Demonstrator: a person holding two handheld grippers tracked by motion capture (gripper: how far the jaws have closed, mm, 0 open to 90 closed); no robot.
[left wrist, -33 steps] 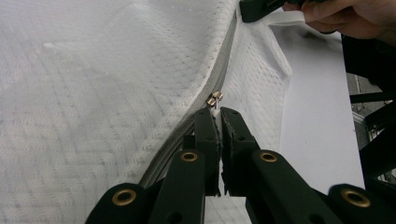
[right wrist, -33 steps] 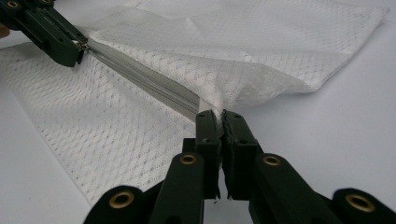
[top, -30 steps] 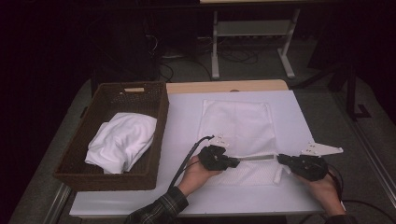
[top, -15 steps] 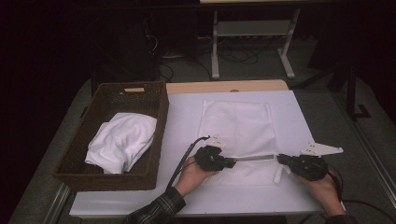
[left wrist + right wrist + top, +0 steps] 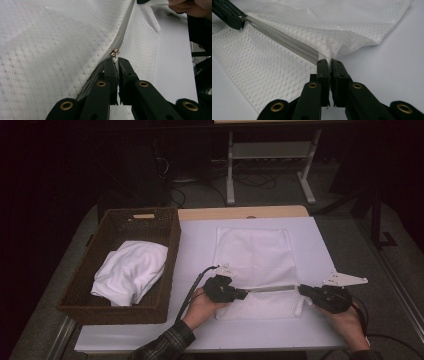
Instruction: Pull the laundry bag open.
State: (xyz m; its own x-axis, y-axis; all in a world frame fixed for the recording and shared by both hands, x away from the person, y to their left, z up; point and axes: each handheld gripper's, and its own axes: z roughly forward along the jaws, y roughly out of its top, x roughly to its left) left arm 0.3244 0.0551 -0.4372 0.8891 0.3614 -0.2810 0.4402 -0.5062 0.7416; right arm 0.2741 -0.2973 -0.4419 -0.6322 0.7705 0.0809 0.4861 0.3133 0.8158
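the left gripper point(image 5: 242, 294) has slid slightly left, clamped on the zipper pull point(image 5: 115, 53); the right gripper point(image 5: 303, 291) pinches the mesh bag point(image 5: 255, 252); the wicker basket point(image 5: 123, 222) holds a white cloth point(image 5: 131, 271).

- The mesh bag point(image 5: 255, 265) is white with a small dotted weave; its zipper point(image 5: 284, 41) is grey.
- The basket point(image 5: 165, 270) is dark brown; the cloth point(image 5: 131, 272) inside is white.
- The desk point(image 5: 197, 245) is white.
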